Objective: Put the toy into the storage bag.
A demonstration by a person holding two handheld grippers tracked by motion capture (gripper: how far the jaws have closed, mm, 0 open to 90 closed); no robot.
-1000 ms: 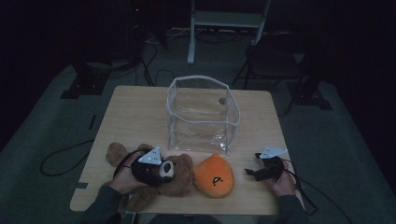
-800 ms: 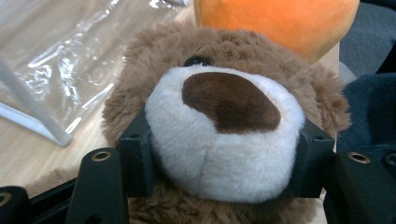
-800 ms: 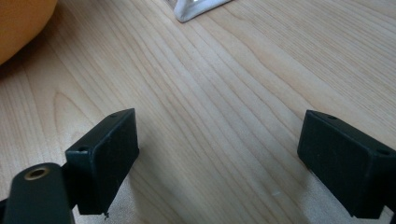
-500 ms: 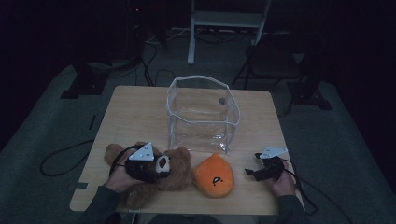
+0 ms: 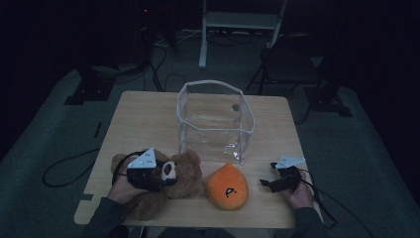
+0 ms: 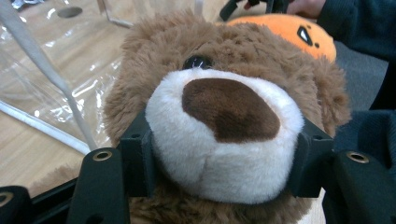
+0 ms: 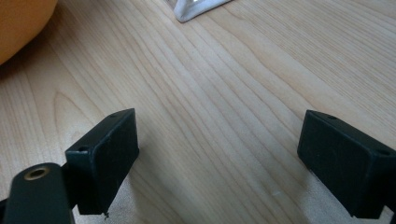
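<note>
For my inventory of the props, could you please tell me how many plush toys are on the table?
2. The brown teddy bear lies at the table's near left, its muzzle clamped in the left gripper. The orange plush lies beside it, in front of the clear bag. None seems hidden.

The left gripper (image 6: 219, 161) clamps the teddy bear (image 6: 224, 107) by its white snout, with the orange plush toy (image 6: 289, 30) behind it

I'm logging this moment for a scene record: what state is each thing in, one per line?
Brown plush teddy bear: muzzle clamped between the left gripper's jaws.
Left gripper: shut on the bear.
Right gripper: open, nothing between its jaws, over bare wooden table.
Orange rounded plush toy: lying on the table, untouched.
Clear plastic bag with white trim: standing open, top unclosed.
</note>
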